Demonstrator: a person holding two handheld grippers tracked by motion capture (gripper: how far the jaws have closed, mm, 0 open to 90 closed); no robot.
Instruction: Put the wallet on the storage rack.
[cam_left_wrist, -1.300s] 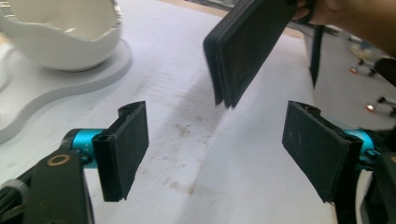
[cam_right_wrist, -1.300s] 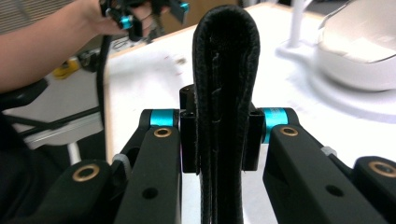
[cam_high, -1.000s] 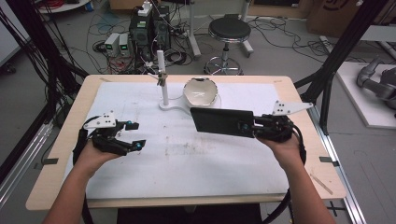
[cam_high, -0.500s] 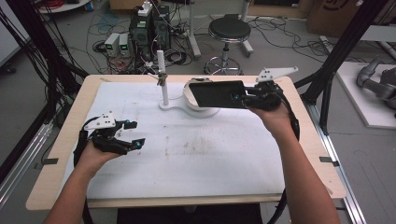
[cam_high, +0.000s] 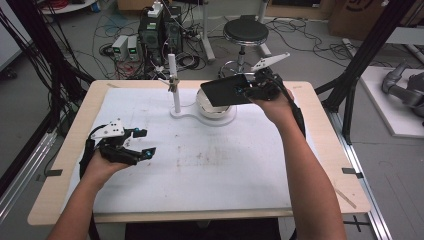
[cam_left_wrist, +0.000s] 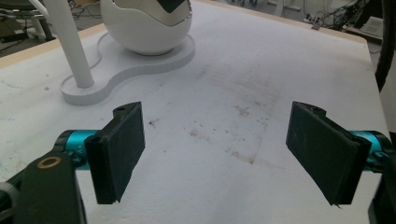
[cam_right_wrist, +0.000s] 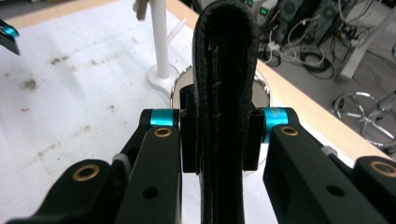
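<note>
1. Right gripper (cam_high: 250, 90): clamped on one end of a flat black wallet (cam_high: 225, 90), seen edge-on between the pads in the right gripper view (cam_right_wrist: 226, 93). The wallet is held off the table, roughly level.
2. Wallet position: at about 12 o'clock on the table in the high view, directly over the white egg-shaped bowl (cam_high: 212, 107), covering much of its opening. Whether it touches the bowl's rim cannot be told.
3. Bowl and stand: the bowl sits on a white base plate (cam_high: 200, 116) shared with an upright white post (cam_high: 174, 82), which stands at the bowl's 9 o'clock.
4. Left gripper (cam_high: 142, 142): jaws spread wide with nothing between them, resting low over the white mat (cam_high: 200, 170) at about 8 o'clock from the bowl; in the left gripper view its pads (cam_left_wrist: 119, 149) frame bare mat.
5. Progress, as judged: the pick-up and carry look done, with the wallet at the bowl. Lowering it into or onto the bowl and releasing it remain.
</note>
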